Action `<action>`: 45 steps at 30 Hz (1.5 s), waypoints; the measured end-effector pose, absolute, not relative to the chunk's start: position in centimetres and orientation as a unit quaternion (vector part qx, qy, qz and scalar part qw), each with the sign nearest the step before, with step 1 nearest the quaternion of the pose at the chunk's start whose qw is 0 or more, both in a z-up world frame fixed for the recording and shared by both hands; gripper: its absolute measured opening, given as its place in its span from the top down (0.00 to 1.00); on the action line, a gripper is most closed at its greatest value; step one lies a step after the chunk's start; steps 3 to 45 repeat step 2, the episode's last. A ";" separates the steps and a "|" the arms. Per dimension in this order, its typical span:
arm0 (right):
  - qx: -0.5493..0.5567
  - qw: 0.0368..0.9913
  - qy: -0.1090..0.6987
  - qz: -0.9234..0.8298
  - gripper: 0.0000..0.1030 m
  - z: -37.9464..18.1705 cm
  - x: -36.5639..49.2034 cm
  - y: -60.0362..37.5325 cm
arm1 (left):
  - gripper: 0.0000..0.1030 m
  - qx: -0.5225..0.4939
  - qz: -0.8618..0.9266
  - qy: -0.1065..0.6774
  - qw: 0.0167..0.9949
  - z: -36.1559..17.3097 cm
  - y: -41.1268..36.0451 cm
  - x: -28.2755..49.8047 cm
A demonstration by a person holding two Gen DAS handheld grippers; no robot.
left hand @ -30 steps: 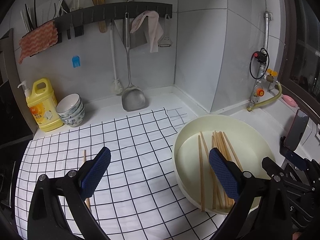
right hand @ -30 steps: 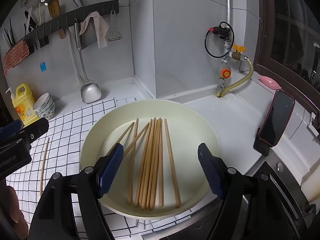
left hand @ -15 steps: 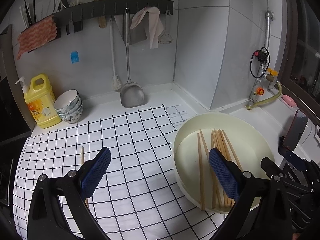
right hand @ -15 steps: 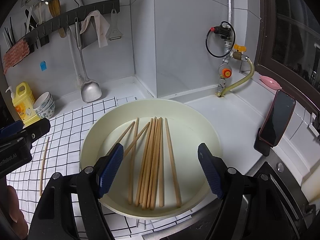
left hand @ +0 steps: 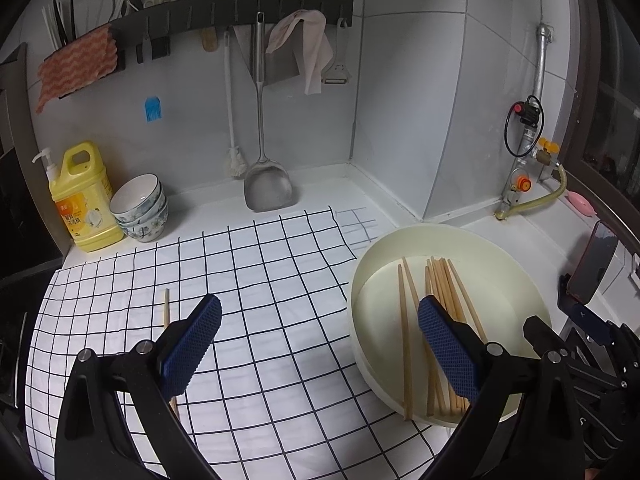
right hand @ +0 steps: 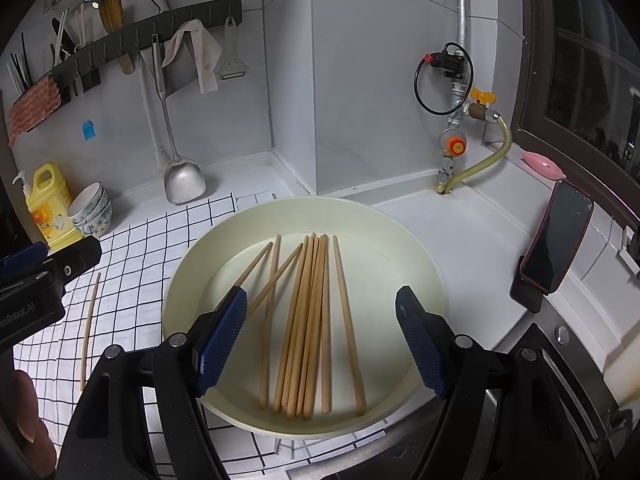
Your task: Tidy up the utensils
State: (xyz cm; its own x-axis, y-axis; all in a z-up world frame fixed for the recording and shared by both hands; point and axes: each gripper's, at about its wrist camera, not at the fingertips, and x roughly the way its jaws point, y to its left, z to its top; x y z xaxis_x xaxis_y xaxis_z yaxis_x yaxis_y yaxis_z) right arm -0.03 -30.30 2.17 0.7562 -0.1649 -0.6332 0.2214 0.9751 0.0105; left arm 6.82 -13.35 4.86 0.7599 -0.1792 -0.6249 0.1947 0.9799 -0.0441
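Several wooden chopsticks (right hand: pixel 308 320) lie side by side in a round cream basin (right hand: pixel 420 256) on the counter. The basin also shows in the left wrist view (left hand: pixel 516 280), with the chopsticks (left hand: pixel 440 304) in it. One single chopstick (right hand: pixel 90 328) lies on the white checked cloth (right hand: pixel 140 248), left of the basin; it also shows in the left wrist view (left hand: pixel 167 312). My right gripper (right hand: pixel 322 340) is open and empty, above the near half of the basin. My left gripper (left hand: pixel 320 340) is open and empty, above the cloth (left hand: pixel 260 280) between the single chopstick and the basin.
A yellow detergent bottle (left hand: pixel 86 200) and stacked bowls (left hand: pixel 140 208) stand at the back left. A metal spatula (left hand: pixel 264 160) hangs from the wall rack (left hand: pixel 240 12). A phone (right hand: pixel 556 236) leans at the right. Gas pipe and hose (right hand: pixel 480 160) stand behind the basin.
The left gripper has drawn back and risen slightly, so the scene sits a bit lower in its view. The right gripper has hardly moved. Both stay open.
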 end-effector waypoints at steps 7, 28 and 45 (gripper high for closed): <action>0.042 0.936 0.333 -0.103 0.29 2.2 0.0 -30.3 | 0.06 0.013 -0.099 0.332 0.938 4.8 -13.3 6.8; 0.042 0.936 0.333 -0.103 0.29 2.2 0.0 -30.3 | 0.06 0.013 -0.099 0.332 0.938 4.8 -13.3 6.8; 0.042 0.936 0.333 -0.103 0.29 2.2 0.0 -30.3 | 0.06 0.013 -0.099 0.332 0.938 4.8 -13.3 6.8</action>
